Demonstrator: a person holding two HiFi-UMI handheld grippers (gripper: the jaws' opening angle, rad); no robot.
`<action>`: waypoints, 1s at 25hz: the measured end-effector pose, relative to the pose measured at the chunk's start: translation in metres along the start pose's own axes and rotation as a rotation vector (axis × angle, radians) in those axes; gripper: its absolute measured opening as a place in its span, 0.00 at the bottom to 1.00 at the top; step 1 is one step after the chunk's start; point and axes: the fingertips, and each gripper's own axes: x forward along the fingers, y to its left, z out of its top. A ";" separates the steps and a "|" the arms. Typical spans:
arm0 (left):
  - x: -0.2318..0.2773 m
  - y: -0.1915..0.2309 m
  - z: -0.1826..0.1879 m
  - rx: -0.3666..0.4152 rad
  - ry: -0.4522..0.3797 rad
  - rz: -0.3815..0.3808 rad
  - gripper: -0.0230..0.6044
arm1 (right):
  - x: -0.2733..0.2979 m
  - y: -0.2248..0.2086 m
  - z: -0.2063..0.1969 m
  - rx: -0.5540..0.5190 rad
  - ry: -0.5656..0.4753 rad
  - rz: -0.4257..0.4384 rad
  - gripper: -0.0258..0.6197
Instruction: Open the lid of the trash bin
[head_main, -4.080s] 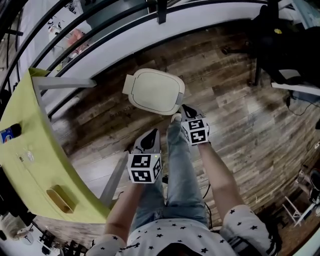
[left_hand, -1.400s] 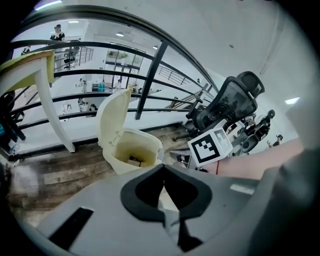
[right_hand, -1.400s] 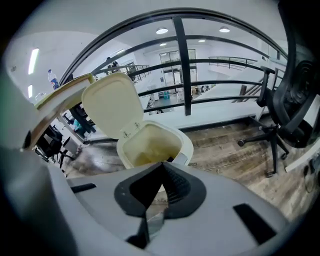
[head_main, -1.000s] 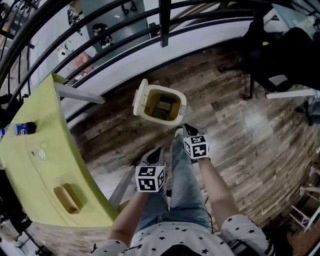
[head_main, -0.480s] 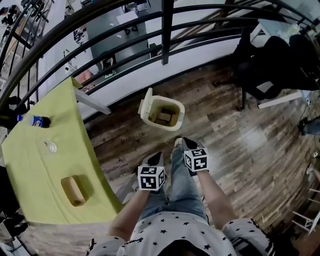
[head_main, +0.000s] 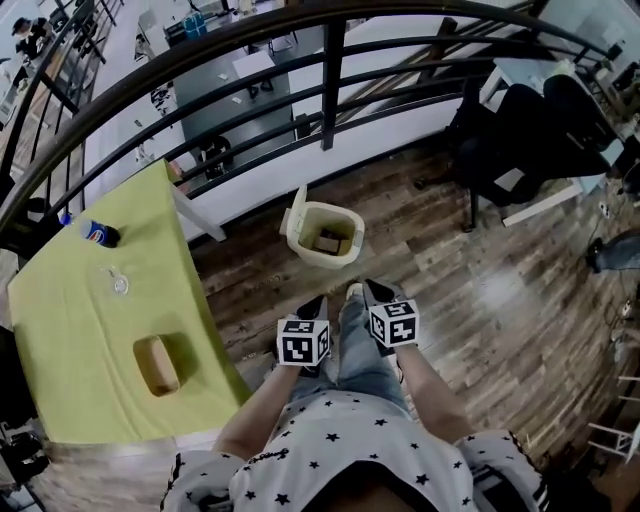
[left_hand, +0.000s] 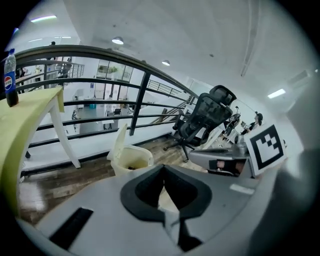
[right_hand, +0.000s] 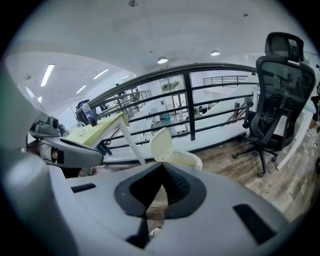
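With the lid (head_main: 296, 215) upright on the trash bin (head_main: 332, 259) near the floor's railed edge, the left gripper (left_hand: 163, 175) and right gripper (right_hand: 161, 171), both closed empty, should simply avoid knocking it

Closed tool (right_hand: 161, 166), trash bin (right_hand: 186, 159) lid (right_hand: 161, 143) upright.

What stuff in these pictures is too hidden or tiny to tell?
Inside the trash bin: head view shows only small brownish bits, too tiny to name; the bin's wall mostly hides them in both gripper views.
The bin's bottom: covered by the left gripper and right gripper in their own views.
Bottle label: too small in the head view.
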 end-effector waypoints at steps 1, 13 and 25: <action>-0.004 -0.002 0.003 0.006 -0.008 -0.005 0.05 | -0.006 0.004 0.002 -0.004 -0.009 -0.002 0.03; -0.056 -0.020 0.009 0.064 -0.071 -0.048 0.05 | -0.072 0.043 -0.004 -0.028 -0.074 -0.027 0.03; -0.080 -0.036 0.017 0.131 -0.119 -0.098 0.05 | -0.109 0.069 0.000 -0.001 -0.133 -0.044 0.03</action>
